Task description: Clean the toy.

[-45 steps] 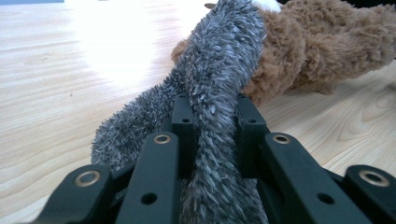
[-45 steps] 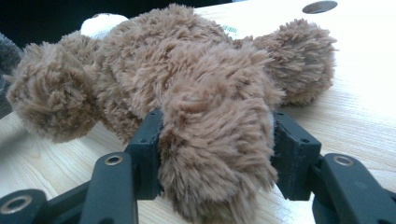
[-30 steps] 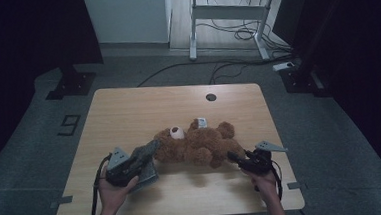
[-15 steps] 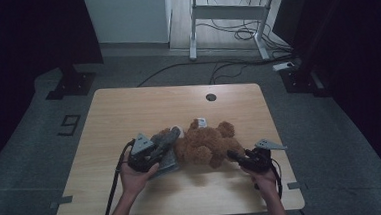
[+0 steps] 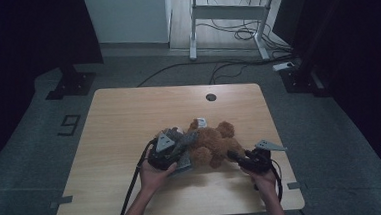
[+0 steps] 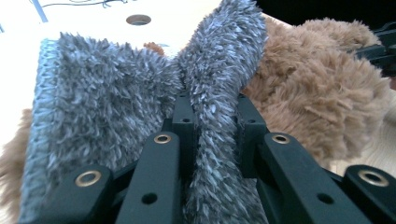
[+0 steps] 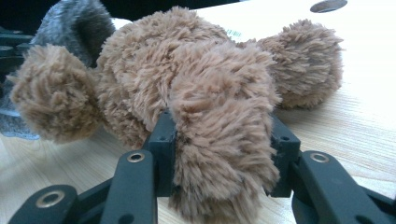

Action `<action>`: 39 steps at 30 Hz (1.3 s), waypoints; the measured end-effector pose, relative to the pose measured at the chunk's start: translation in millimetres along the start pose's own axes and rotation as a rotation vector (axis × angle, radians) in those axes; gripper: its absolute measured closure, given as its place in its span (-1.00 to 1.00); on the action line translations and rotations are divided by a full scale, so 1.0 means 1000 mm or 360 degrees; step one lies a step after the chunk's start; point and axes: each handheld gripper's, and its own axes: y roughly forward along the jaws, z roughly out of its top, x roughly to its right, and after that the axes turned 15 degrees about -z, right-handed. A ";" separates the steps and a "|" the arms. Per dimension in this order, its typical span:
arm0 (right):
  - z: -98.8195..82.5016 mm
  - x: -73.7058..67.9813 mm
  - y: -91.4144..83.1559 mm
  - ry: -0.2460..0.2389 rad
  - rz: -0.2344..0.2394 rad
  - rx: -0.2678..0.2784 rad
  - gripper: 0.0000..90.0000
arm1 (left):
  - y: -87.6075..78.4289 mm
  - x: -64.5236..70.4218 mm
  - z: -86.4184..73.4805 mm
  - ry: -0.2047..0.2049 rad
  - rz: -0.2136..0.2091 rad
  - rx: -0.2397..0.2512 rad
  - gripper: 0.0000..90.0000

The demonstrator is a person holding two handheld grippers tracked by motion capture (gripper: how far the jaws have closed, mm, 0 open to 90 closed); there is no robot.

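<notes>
Left side first: we see the left hand-held gripper (image 5: 181,147) low over the worktop (image 5: 129,121), held from below by the person's left hand (image 5: 155,174). In the left gripper view its jaws are pinched tight on a fold of a grey shaggy cloth (image 6: 140,107); the pile bulges out on both sides of the jaws and rises above them. In the high view the grey cloth (image 5: 181,160) lies against the left flank of the brown teddy bear (image 5: 213,143), touching it, with part of it draped toward the bear's head end.

Centre: the teddy bear lies on its side on the worktop, a little toward the near edge and right of the middle. A small white tag (image 5: 202,122) shows at its far side. The round cable hole (image 5: 211,96) sits well apart from it, toward the far edge.

Right: the right hand-held gripper (image 5: 234,156) comes in level from the right, held by the right hand (image 5: 263,180). In the right gripper view a plush limb of the teddy bear (image 7: 219,140) sits between its jaws, both pads pressed into the fur. These jaws have just been closing, with the limb between them. A second paw (image 7: 51,100) sticks out to the left there, and grey cloth (image 7: 79,23) shows behind the bear.
</notes>
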 end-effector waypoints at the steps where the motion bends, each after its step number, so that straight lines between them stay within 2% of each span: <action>1: 0.000 0.000 0.000 0.0001 -0.0001 0.0001 0.26 | -0.003 -0.001 -0.001 0.0000 0.0005 0.0004 0.66; 7: 0.000 0.001 0.001 0.0000 -0.0011 0.0003 0.26 | -0.029 -0.008 -0.010 -0.0014 0.0075 0.0023 0.66; 10: 0.000 0.001 0.002 -0.0004 -0.0017 0.0004 0.26 | -0.041 -0.017 -0.019 -0.0050 0.0115 0.0025 0.66; 14: -0.001 0.001 0.003 -0.0004 -0.0018 -0.0002 0.26 | -0.054 -0.029 -0.032 -0.0131 0.0142 0.0033 0.66; 18: -0.002 0.002 0.006 -0.0006 -0.0017 -0.0015 0.26 | -0.062 -0.033 -0.038 -0.0153 0.0160 0.0030 0.66; 21: -0.002 0.002 0.011 -0.0012 -0.0018 -0.0021 0.26 | -0.068 -0.032 -0.036 -0.0150 0.0153 0.0055 0.66; 25: -0.001 0.002 0.015 -0.0026 -0.0013 -0.0024 0.27 | -0.072 -0.023 -0.022 -0.0110 0.0129 0.0095 0.66; 27: 0.000 0.000 0.017 -0.0038 -0.0010 -0.0015 0.27 | -0.070 -0.018 -0.011 -0.0073 0.0114 0.0099 0.66; 31: 0.001 -0.001 0.020 -0.0042 -0.0001 -0.0014 0.27 | -0.055 -0.009 0.013 -0.0043 0.0050 0.0109 0.66; 34: 0.002 -0.003 0.021 -0.0047 0.0003 -0.0018 0.27 | -0.028 0.001 0.028 -0.0033 -0.0016 0.0088 0.66; 36: 0.003 -0.004 0.022 -0.0052 0.0006 -0.0021 0.27 | -0.015 0.006 0.030 -0.0023 -0.0041 0.0063 0.66; 39: 0.003 -0.004 0.022 -0.0051 0.0012 -0.0023 0.27 | 0.011 0.012 0.028 0.0005 -0.0018 -0.0039 0.66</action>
